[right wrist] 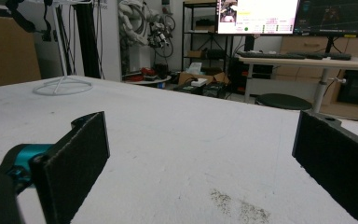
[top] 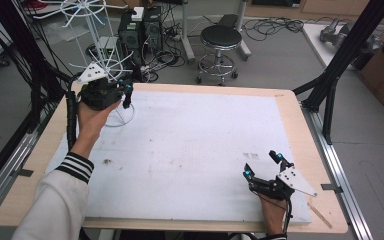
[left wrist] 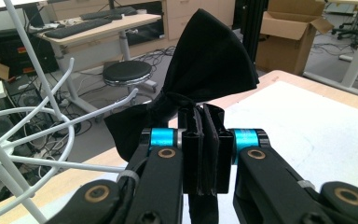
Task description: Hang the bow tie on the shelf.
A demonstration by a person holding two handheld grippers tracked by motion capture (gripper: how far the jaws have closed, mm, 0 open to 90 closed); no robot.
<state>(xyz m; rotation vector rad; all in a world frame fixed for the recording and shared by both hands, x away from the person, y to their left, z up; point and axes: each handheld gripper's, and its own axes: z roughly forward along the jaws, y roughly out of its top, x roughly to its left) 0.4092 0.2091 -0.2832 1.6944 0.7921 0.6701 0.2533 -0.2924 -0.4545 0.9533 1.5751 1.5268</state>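
Two grippers are at work over the white mat [top: 190, 145] that covers most of the wooden table [top: 300, 125]. The left gripper [top: 125, 92] is held up at the far left corner of the table, right beside the white wire rack [top: 97, 45] that stands there on its ring base. In the left gripper view its jaws are pressed together on a bunched piece of black cloth [left wrist: 209, 60]; the cloth fans out above the jaws and more of it hangs to the left and below them. The rack's thin white arms [left wrist: 51, 126] cross the left side of that view, close to the cloth, though I cannot tell whether cloth and wire touch. The person's left hand [top: 92, 117] wraps the gripper body, a striped cuff [top: 75, 167] at the wrist.

The right gripper [top: 262, 165] sits low at the near right of the mat, well apart from the left one, its grey three-cornered plate [top: 296, 181] on top. Its jaws stand wide apart with nothing between them; the right gripper view looks across bare mat, with a dark smudge [right wrist: 237, 205] just ahead and the rack's base ring [right wrist: 63, 86] far off at the left.

Beyond the table's far edge stands a round black stool [top: 220, 47] and a tangle of cables [top: 165, 55] on the floor.
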